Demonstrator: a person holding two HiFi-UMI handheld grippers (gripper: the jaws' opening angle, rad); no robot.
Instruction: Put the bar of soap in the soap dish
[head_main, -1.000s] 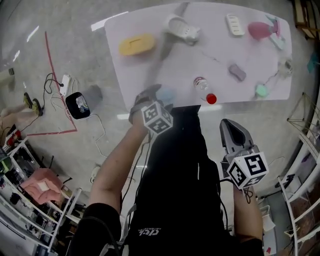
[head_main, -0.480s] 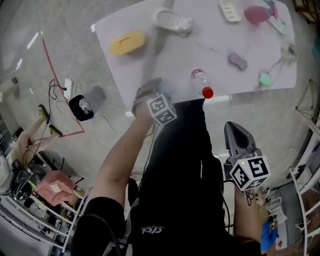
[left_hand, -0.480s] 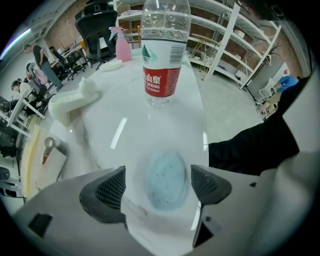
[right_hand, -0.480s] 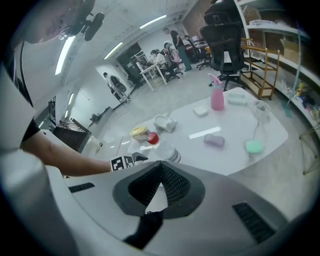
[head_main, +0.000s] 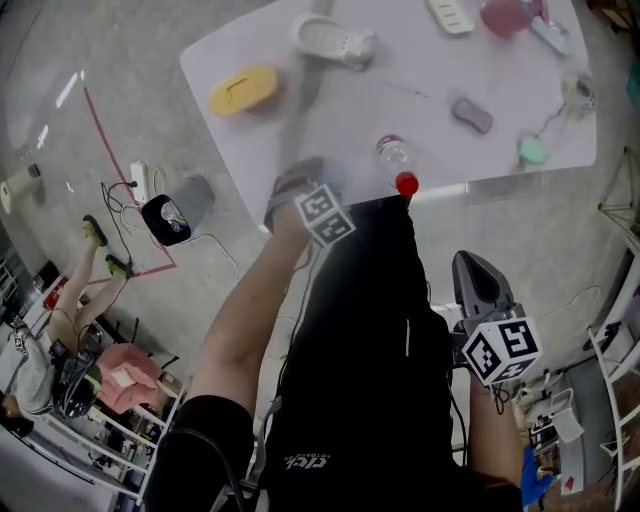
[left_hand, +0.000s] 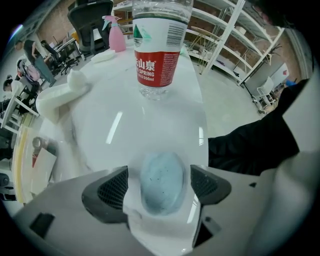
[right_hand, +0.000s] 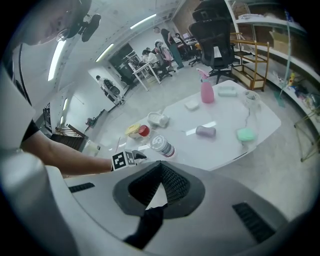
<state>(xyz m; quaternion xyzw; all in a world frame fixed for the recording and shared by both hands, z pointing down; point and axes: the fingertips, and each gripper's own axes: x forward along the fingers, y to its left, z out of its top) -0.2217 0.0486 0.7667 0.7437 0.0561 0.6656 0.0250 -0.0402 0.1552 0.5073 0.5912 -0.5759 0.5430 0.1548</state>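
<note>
Left gripper view looks straight down on the bar of soap (left_hand: 161, 180), a pale blue, speckled oval lying flat on the white table (left_hand: 100, 130), close to its near edge and just in front of a clear water bottle (left_hand: 161, 45) with a red label. The left gripper (left_hand: 160, 186) hangs over the bar with its jaws apart. One ribbed pad (left_hand: 112, 189) stands on each long side, and a strip of bare table shows between each pad and the soap, so nothing is gripped yet.

The right gripper (right_hand: 159, 185) has its jaws pressed together on nothing and is held off the table beside the person's body.

The bar looks stiff and light, with a smooth, rounded top that could slip from a high or off-centre pinch. Its low profile suggests the pads should come down almost to the table and close across the short width, at the middle of the long sides.

A yellow dish (head_main: 243, 88) sits near the far left corner. Whether that is the intended dish I cannot tell.
</note>
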